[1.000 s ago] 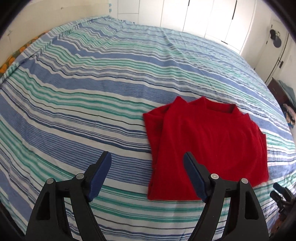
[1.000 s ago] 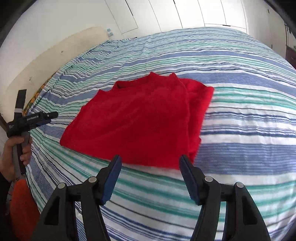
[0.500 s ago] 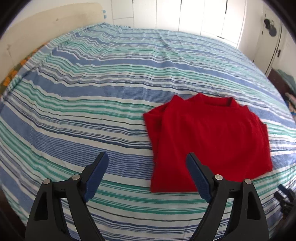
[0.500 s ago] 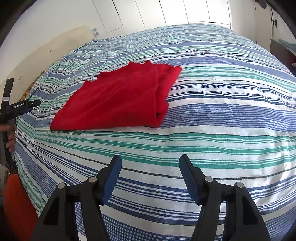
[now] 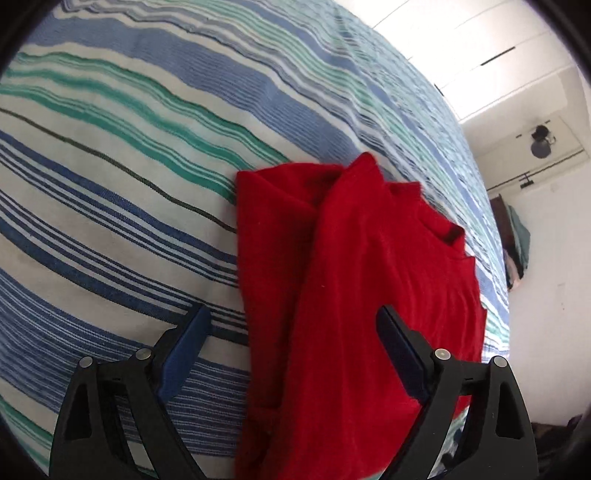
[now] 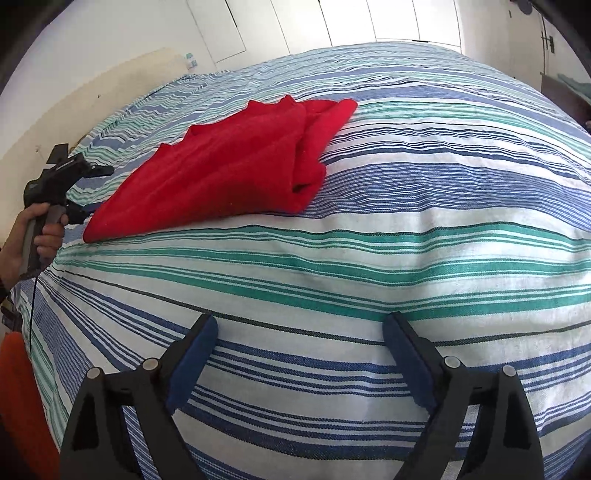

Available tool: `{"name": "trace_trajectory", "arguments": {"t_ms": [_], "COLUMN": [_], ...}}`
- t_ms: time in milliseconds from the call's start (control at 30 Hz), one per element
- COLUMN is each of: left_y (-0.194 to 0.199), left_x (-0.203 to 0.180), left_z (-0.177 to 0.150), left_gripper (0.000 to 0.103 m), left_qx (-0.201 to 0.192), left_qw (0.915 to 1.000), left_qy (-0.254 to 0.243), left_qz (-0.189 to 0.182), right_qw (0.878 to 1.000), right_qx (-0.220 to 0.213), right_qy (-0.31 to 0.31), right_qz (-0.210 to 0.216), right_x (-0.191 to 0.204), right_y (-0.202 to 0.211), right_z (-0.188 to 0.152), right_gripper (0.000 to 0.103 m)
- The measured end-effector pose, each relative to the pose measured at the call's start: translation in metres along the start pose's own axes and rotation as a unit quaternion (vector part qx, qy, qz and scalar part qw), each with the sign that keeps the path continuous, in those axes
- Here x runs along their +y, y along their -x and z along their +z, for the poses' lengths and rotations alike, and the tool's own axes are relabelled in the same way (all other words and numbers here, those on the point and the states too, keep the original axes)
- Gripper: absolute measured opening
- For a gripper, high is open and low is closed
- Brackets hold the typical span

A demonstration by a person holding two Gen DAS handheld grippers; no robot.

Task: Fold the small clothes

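Note:
A red shirt (image 5: pixel 354 288) lies folded on the striped bedspread (image 5: pixel 110 221), sleeves tucked in and collar at the far end. My left gripper (image 5: pixel 291 339) is open and empty, low over the shirt's near hem, one finger over the sheet and one over the cloth. In the right wrist view the shirt (image 6: pixel 229 166) lies far off at upper left. My right gripper (image 6: pixel 299 354) is open and empty over bare bedspread (image 6: pixel 406 258). The left gripper (image 6: pixel 61 177), held in a hand, shows beside the shirt's left corner.
White wardrobe doors (image 6: pixel 332 22) stand behind the bed. A beige headboard (image 6: pixel 92 85) is at the left. A door and dark furniture with clothes (image 5: pixel 517 243) are at the right. Something orange (image 6: pixel 14 387) is at the bed's near left edge.
My left gripper has dropped close to the shirt's near edge and tilted. My right gripper has drawn further back and to the right, away from the shirt. Both stay open.

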State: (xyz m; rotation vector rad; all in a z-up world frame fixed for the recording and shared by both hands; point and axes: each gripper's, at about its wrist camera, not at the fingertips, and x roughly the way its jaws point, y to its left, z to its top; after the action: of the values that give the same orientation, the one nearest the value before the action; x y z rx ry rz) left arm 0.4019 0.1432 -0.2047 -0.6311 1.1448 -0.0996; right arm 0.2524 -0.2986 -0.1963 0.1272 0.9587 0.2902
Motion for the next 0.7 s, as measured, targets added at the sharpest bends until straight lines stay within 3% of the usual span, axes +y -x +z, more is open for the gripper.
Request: {"name": "trace_trajectory", "arguments": {"t_ms": [33, 67, 100, 200, 300, 433, 533, 567, 633, 667, 700], "left_y": [-0.001, -0.001, -0.003, 0.01, 0.036, 0.054, 0.023, 0.008, -0.033, -0.06, -0.077], "left_x": [-0.003, -0.011, -0.017, -0.039, -0.087, -0.185, -0.259, -0.273, -0.292, -0.297, -0.299], "left_z": [-0.001, -0.002, -0.003, -0.005, -0.008, -0.026, -0.058, -0.067, -0.087, -0.102, -0.115], "left_gripper": [0.078, 0.039, 0.008, 0.006, 0.006, 0.006, 0.007, 0.009, 0.025, 0.042, 0.043], "left_qx": [-0.009, -0.013, 0.001, -0.011, -0.03, -0.048, -0.044, -0.043, -0.036, -0.012, 0.017], "left_qw": [0.9999, 0.9993, 0.9992, 0.9982, 0.9968, 0.9886, 0.9789, 0.9775, 0.9771, 0.9773, 0.9777], "left_qy": [-0.009, -0.03, -0.038, -0.052, -0.071, -0.143, -0.199, -0.205, -0.207, -0.208, -0.207], "left_qz": [0.008, 0.017, 0.013, 0.029, 0.022, -0.01, -0.019, -0.021, -0.035, -0.037, -0.03], "right_qw": [1.0, 1.0, 1.0, 1.0, 1.0, 1.0, 1.0, 1.0, 1.0, 1.0, 1.0], "right_qx": [0.0, -0.001, -0.001, -0.001, 0.001, -0.002, -0.002, -0.001, -0.002, -0.002, -0.002], "right_qy": [0.001, 0.002, 0.002, 0.007, 0.013, 0.008, 0.008, 0.009, 0.008, 0.007, 0.007], "right_qz": [0.0, 0.0, 0.001, 0.002, 0.003, 0.009, 0.009, 0.008, 0.009, 0.01, 0.011], "right_x": [0.0, 0.0, 0.0, 0.002, 0.004, 0.003, 0.003, 0.003, 0.004, 0.004, 0.004], "right_y": [-0.001, -0.001, -0.001, -0.003, -0.004, -0.003, -0.004, -0.003, -0.003, -0.002, -0.002], "right_z": [0.0, 0.0, -0.001, -0.002, -0.002, -0.003, -0.003, -0.003, -0.004, -0.004, -0.004], "right_gripper": [0.094, 0.094, 0.095, 0.098, 0.101, 0.101, 0.101, 0.101, 0.101, 0.101, 0.101]}}
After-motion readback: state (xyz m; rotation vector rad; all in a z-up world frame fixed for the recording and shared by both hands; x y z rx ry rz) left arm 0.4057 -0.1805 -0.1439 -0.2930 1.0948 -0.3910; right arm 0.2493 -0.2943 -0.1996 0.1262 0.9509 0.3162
